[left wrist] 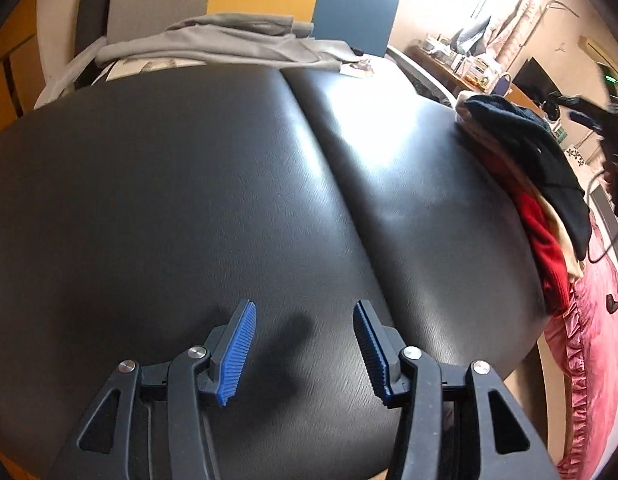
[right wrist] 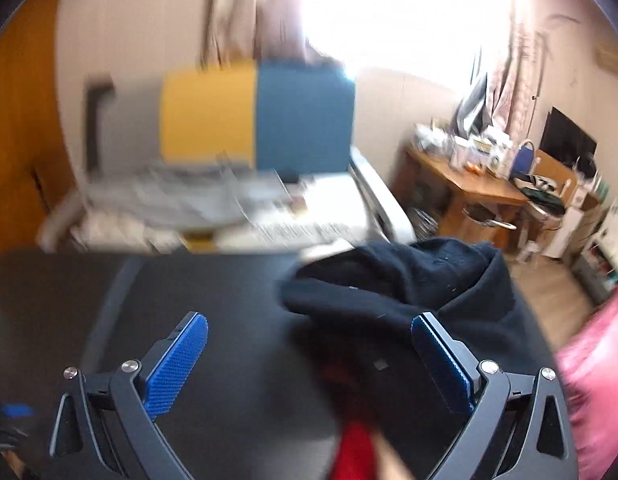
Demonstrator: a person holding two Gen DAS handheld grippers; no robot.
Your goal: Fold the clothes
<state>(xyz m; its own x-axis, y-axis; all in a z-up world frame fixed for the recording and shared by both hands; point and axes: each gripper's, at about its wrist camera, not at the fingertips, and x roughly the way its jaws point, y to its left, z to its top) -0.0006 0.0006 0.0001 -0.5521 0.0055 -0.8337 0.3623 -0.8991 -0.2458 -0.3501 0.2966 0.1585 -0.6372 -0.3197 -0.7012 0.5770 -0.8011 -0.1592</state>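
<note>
— Black leather bench lay bare in the middle; what could have gone wrong?

— The heap of dark and red clothes sat at its right edge; a careless tug might have dragged it off.

— And the claws?

— Left gripper gaped, empty. Right gripper spread wide over the black garment, gripping nothing.

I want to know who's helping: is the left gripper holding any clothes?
No, the left gripper is open and empty above the bare black table, with the pile of clothes away at the table's right edge.
</note>
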